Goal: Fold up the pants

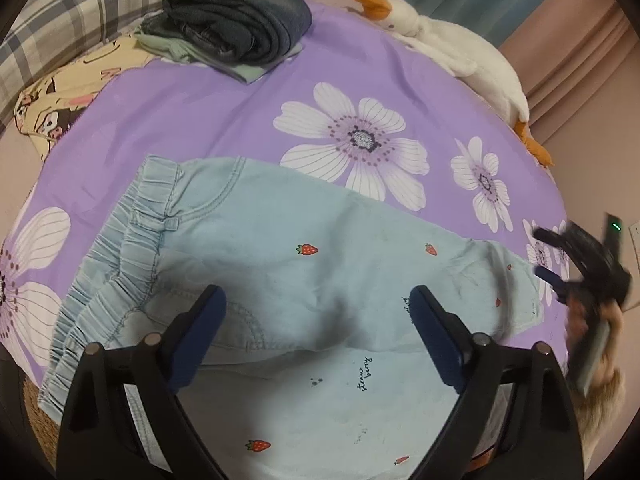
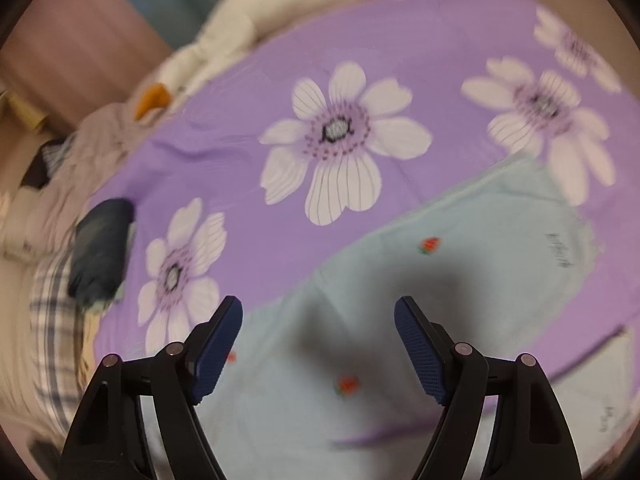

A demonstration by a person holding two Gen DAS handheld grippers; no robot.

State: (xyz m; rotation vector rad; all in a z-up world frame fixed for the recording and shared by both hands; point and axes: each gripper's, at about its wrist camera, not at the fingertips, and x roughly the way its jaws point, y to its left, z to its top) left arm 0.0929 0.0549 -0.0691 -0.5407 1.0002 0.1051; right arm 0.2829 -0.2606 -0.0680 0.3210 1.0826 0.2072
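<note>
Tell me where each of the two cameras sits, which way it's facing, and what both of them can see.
Left wrist: on the left gripper, looking down along its open fingers at the light blue pants; the right gripper shows blurred at the right edge.
Right wrist: on the right gripper, angled down over a pant leg, fingers open, picture motion-blurred.
Shared: the pants, the purple flowered sheet, the white goose plush, the dark folded clothes.

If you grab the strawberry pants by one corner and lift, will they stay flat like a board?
Probably not. The strawberry pants already lie in soft folds and wrinkles on the purple sheet, so they would likely droop and unfold. The gathered waistband looks thicker, so that end may hang lower. They look light and not breakable.
</note>
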